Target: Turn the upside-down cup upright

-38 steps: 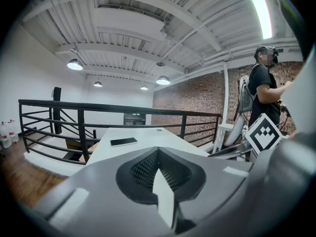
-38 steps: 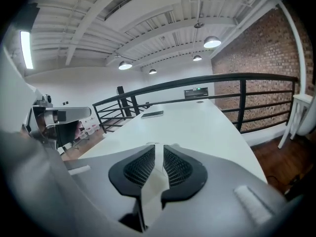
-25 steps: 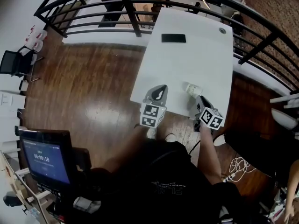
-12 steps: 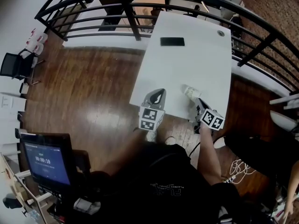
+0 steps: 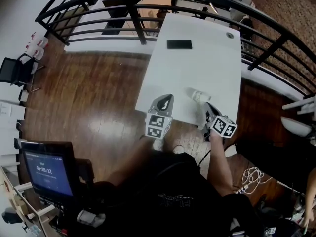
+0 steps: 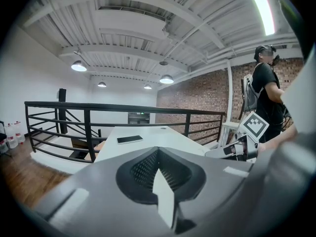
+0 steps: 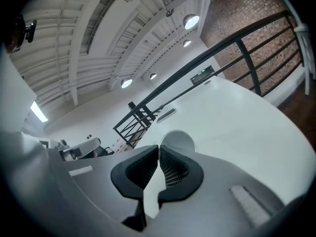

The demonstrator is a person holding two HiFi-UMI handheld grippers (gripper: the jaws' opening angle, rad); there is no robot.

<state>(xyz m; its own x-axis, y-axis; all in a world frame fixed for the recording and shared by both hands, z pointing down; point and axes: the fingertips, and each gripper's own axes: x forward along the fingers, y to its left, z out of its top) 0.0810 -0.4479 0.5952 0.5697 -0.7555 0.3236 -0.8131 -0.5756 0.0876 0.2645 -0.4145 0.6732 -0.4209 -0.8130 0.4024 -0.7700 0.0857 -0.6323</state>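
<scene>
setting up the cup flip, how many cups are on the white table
1: a small pale cup close to the near right edge of the white rectangular table. No other cup shows, and none seems hidden.

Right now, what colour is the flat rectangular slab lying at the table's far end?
Black. The flat rectangular slab shows best in the head view.
</scene>
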